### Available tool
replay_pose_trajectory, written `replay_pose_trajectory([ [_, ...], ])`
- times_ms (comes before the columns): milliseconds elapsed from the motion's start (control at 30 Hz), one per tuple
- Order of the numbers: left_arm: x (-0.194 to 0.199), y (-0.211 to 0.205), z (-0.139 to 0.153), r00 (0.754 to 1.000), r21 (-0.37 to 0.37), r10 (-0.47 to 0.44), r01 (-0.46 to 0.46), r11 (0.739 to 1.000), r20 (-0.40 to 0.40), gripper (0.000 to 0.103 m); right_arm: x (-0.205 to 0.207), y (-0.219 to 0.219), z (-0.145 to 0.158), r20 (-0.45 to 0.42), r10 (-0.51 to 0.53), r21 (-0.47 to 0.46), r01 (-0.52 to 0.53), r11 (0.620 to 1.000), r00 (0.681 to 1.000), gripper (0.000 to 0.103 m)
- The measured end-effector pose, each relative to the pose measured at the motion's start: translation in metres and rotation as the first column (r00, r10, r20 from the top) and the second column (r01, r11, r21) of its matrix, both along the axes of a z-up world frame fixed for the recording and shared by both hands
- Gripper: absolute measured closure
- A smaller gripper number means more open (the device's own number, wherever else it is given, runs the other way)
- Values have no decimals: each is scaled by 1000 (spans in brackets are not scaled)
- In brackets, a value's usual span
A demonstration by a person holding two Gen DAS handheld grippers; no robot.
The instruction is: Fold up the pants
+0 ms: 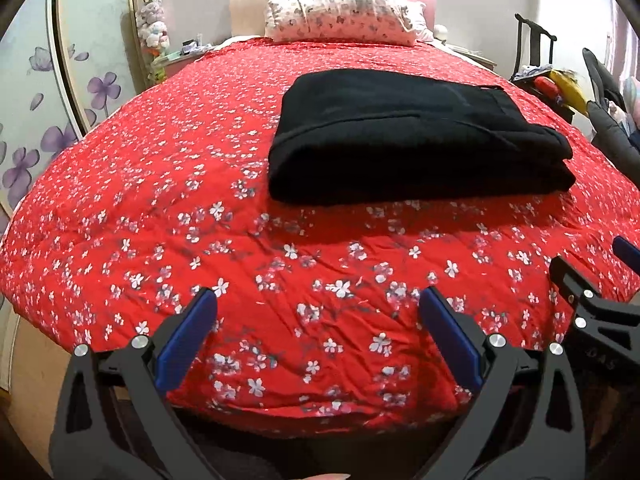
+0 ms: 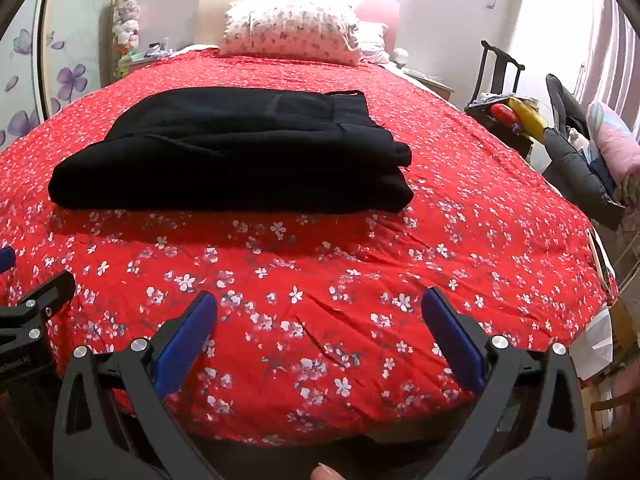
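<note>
- On the bed (image 1: pixel 120 216), which is covered by a red quilt with small white blossoms, black pants (image 1: pixel 416 140) lie folded into a thick, flat rectangle.
- The pants sit around the middle of the bed, a little toward its right edge, well back from the foot edge.
- The waistband end points toward the right edge; the rounded fold faces the left edge (layers are stacked at the right end).
- The left tool (image 1: pixel 318 332) is held over the foot edge of the bed, its blue-padded fingers spread wide, grasping nothing.
- The right tool (image 2: pixel 320 332) is held just beside it over the same edge, fingers likewise spread wide and empty.
- Neither tool touches the pants.
- At the head edge, a floral pillow (image 1: pixel 340 16) leans against a pale headboard (image 1: pixel 246 4).
- Beyond the right edge stands a dark chair (image 2: pixel 500 76) piled with colourful items.
</note>
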State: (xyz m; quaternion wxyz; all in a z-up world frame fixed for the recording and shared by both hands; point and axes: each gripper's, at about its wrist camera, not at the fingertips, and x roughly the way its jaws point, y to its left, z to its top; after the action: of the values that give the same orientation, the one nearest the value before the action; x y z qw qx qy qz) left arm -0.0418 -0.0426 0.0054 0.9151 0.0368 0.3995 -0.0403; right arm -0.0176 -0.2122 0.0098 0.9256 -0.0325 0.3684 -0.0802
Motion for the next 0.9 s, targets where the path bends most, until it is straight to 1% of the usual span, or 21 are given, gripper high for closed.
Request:
replay_pose_trajectory([
  [200, 0, -7, -2, 1000, 7, -10, 10, 1000, -3, 2, 0, 1, -1, -4, 4, -2, -4, 1000, 1000, 1],
  [900, 0, -11, -5, 1000, 13, -14, 14, 1000, -10, 2, 0, 5, -4, -22, 18, -6, -18, 1000, 1000, 1],
])
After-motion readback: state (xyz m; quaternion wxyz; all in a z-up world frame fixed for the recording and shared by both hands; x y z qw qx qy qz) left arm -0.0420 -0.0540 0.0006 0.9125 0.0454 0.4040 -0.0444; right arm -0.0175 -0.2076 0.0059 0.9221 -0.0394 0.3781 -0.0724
